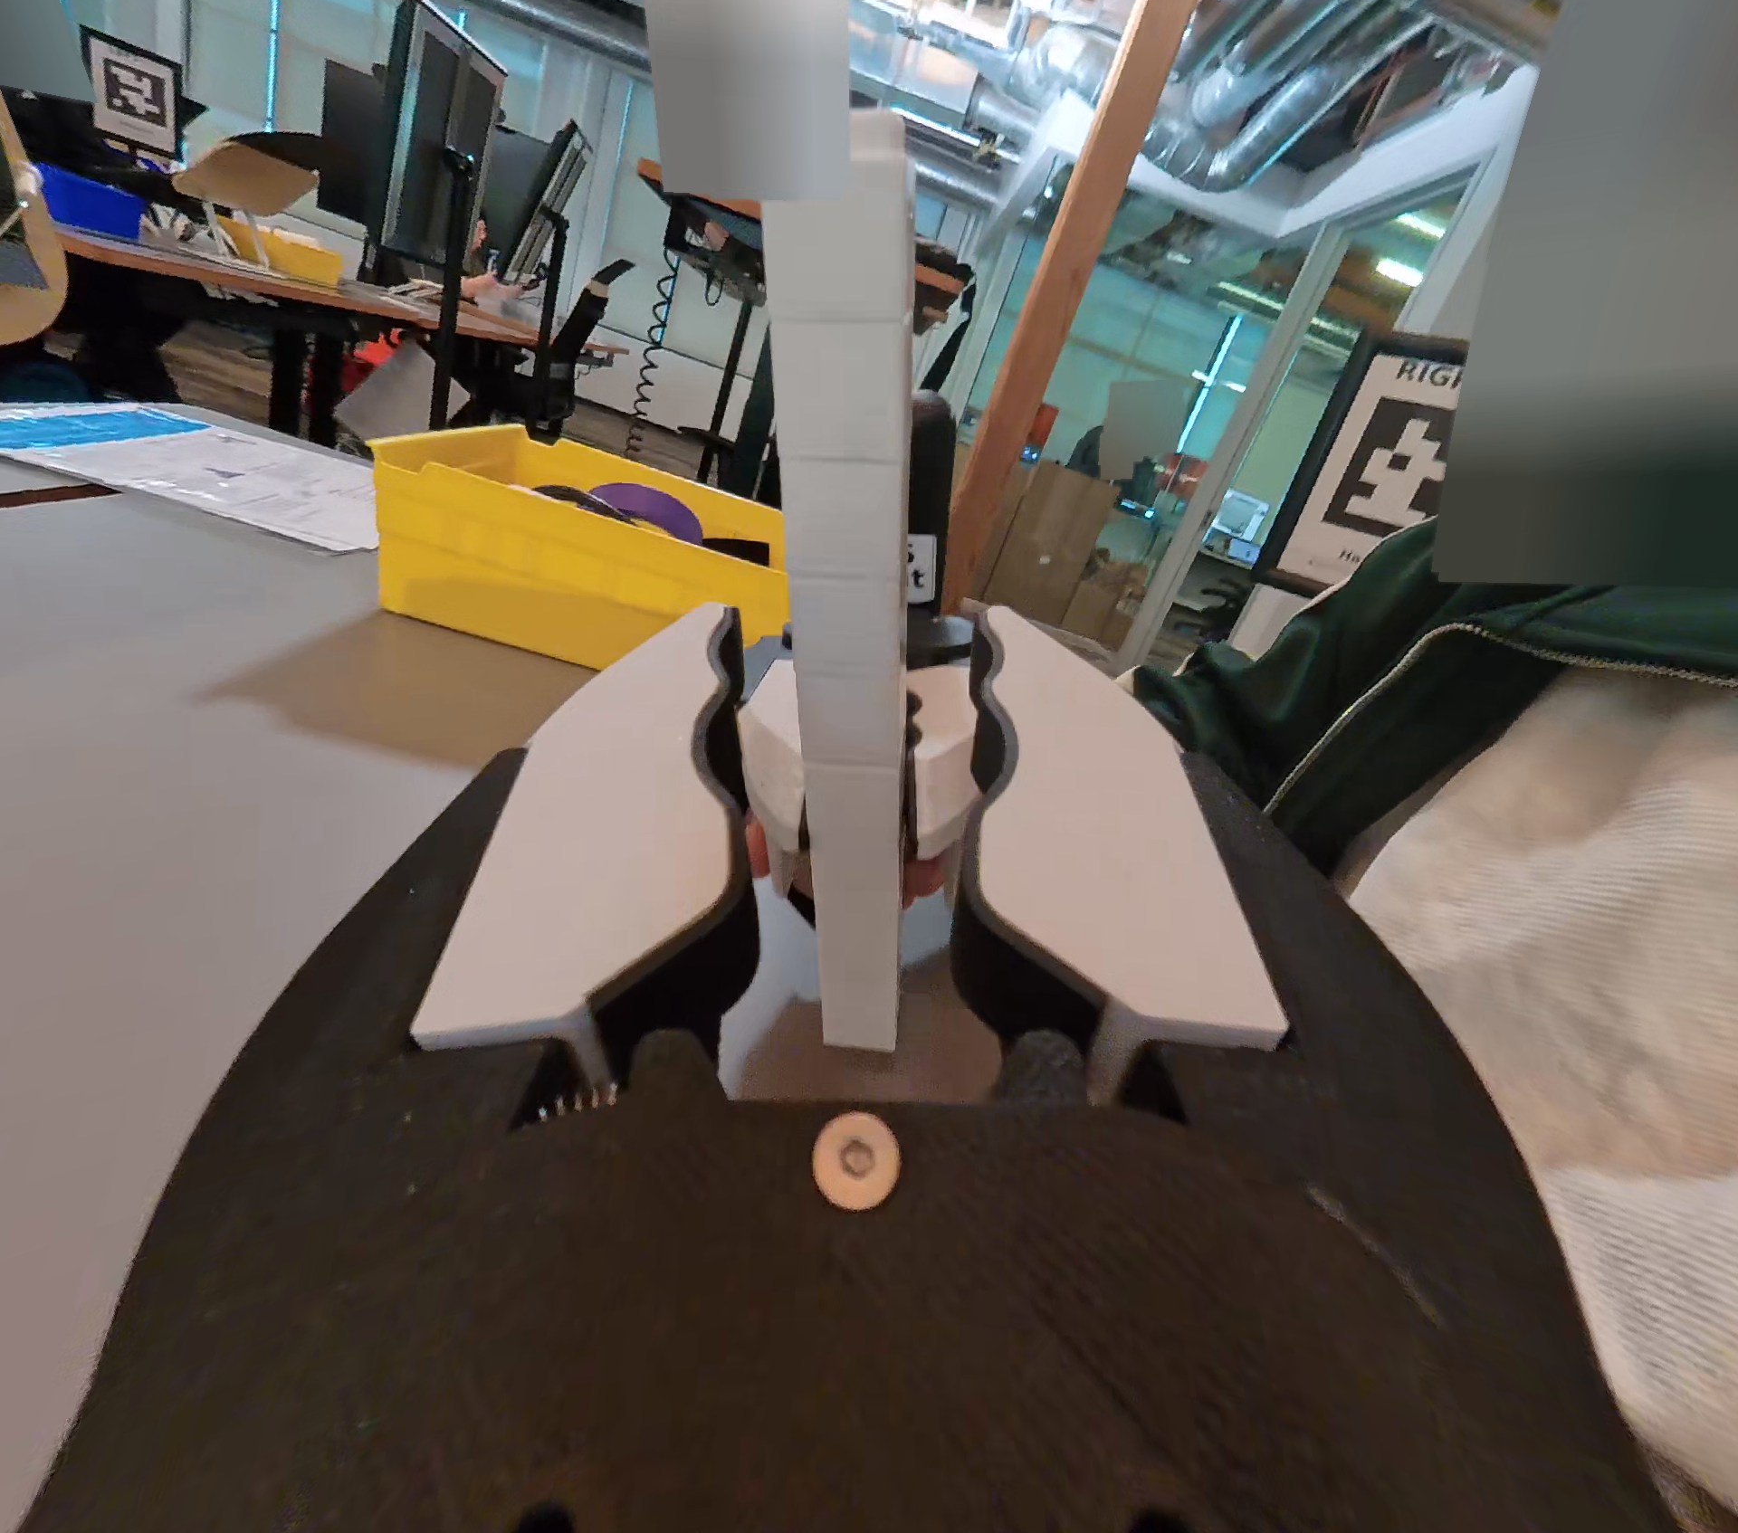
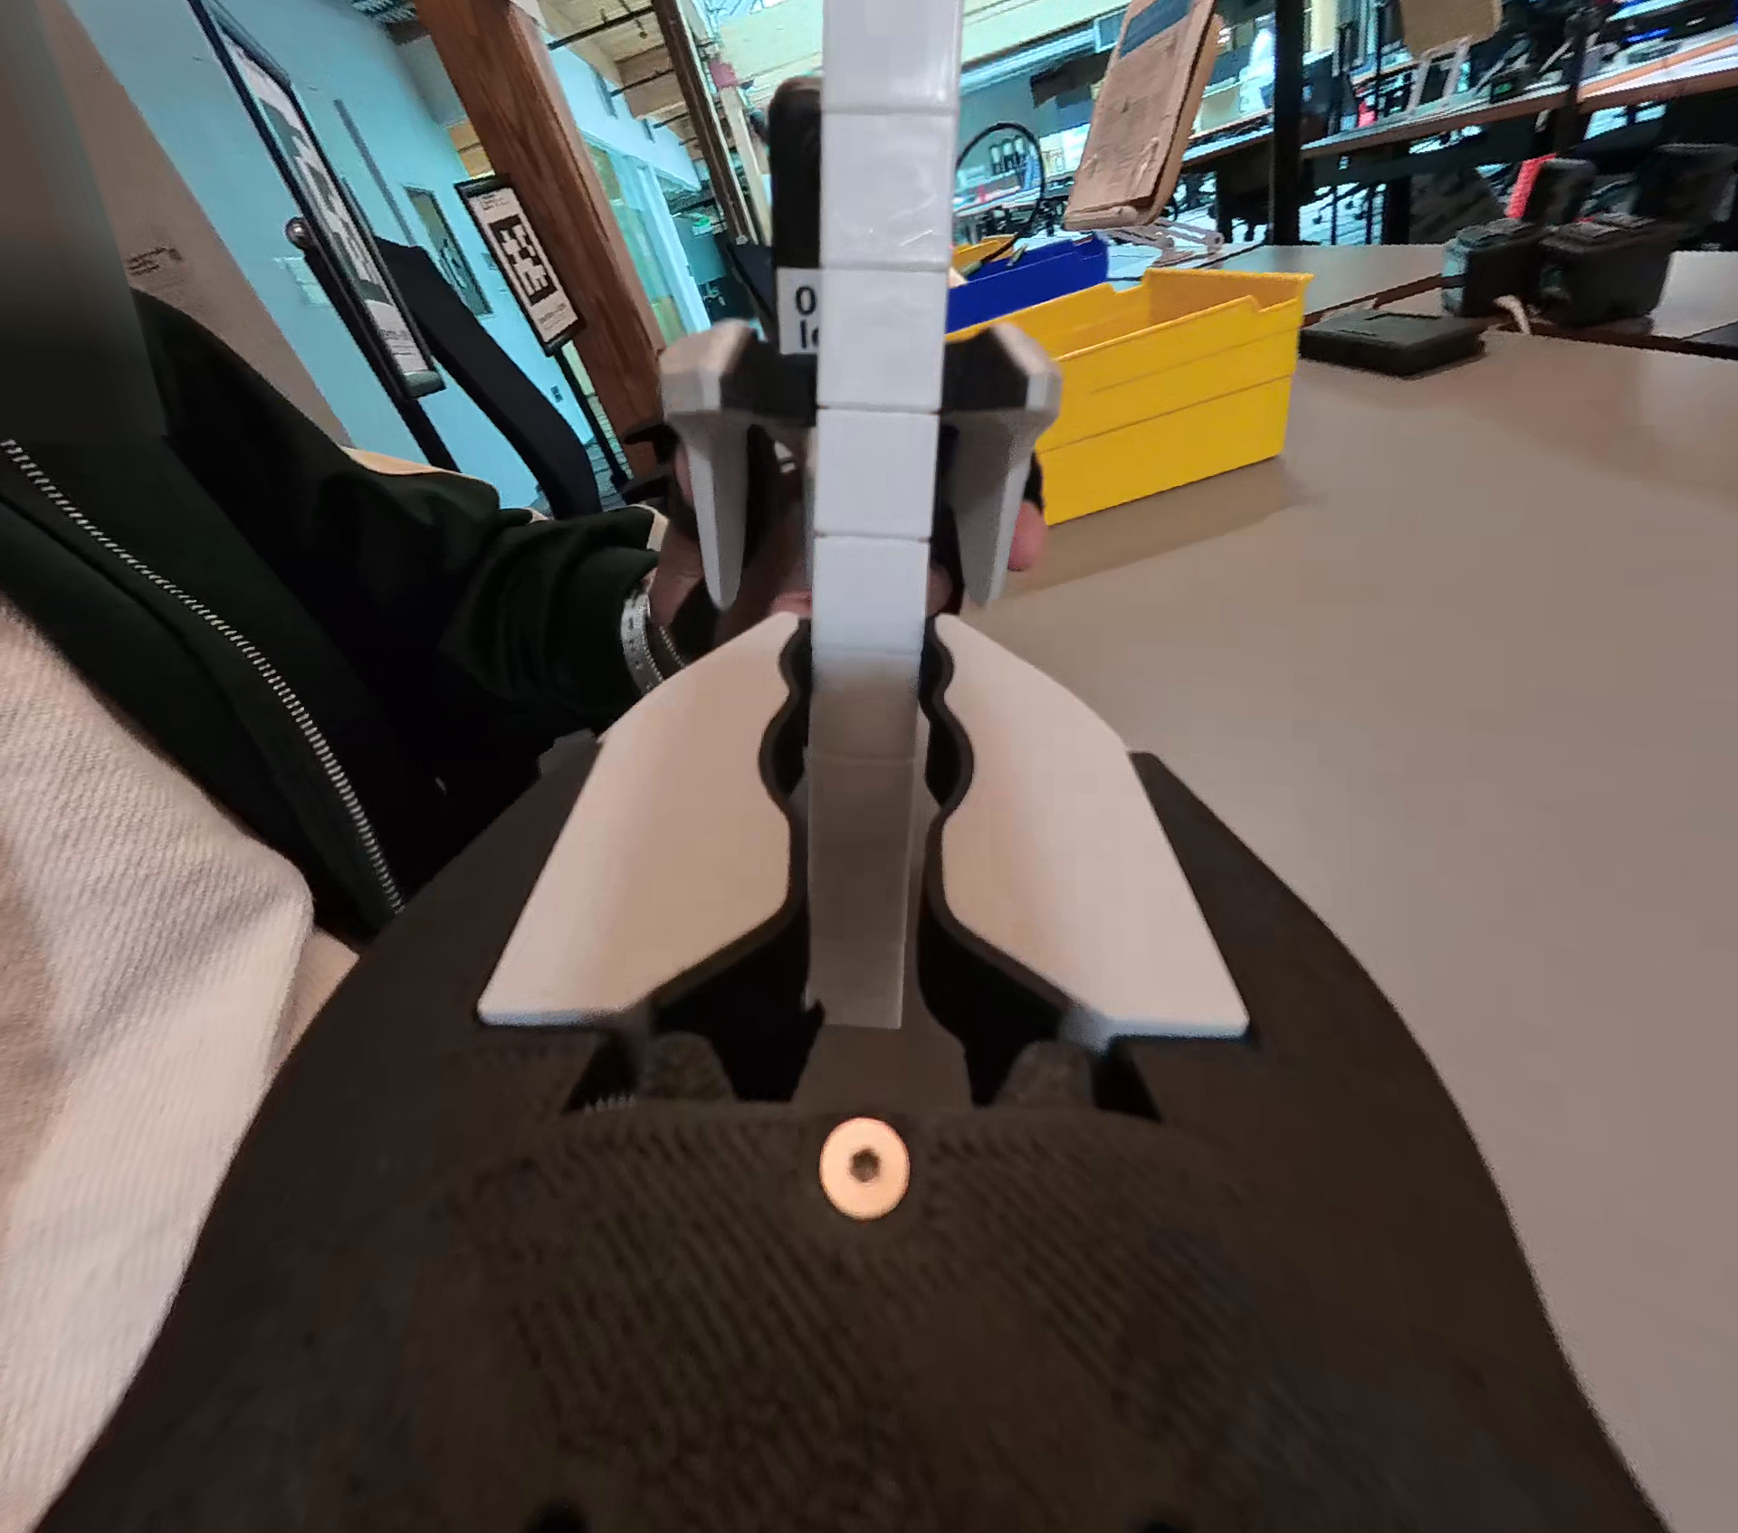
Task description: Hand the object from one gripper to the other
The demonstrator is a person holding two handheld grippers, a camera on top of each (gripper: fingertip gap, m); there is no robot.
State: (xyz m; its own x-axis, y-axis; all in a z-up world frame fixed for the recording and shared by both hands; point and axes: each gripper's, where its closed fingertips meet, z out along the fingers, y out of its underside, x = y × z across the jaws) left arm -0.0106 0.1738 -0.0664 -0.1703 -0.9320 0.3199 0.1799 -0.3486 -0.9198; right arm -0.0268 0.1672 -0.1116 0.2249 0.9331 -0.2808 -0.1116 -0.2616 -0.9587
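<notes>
A long white segmented bar (image 1: pixel 846 454) stands upright between both grippers; it also shows in the right wrist view (image 2: pixel 889 190). My right gripper (image 2: pixel 867 632) is shut on the bar's lower part, its black pads pressed to both sides. In the left wrist view the right gripper (image 1: pixel 858 745) faces me with its white tips clamped on the bar. My left gripper (image 1: pixel 856 623) is open, its fingers spread wide on either side of the bar without touching it. In the right wrist view the left gripper (image 2: pixel 854 585) straddles the bar just above my right fingers.
Below is a grey table (image 1: pixel 188 736). A yellow bin (image 1: pixel 527 548) holding a purple item (image 1: pixel 649 505) sits behind the grippers, with printed sheets (image 1: pixel 188 463) to its left. In the right wrist view, yellow bins (image 2: pixel 1176 378), a blue bin (image 2: pixel 1034 275) and black devices (image 2: pixel 1392 341) stand farther back. A person's green jacket (image 2: pixel 329 595) is close by.
</notes>
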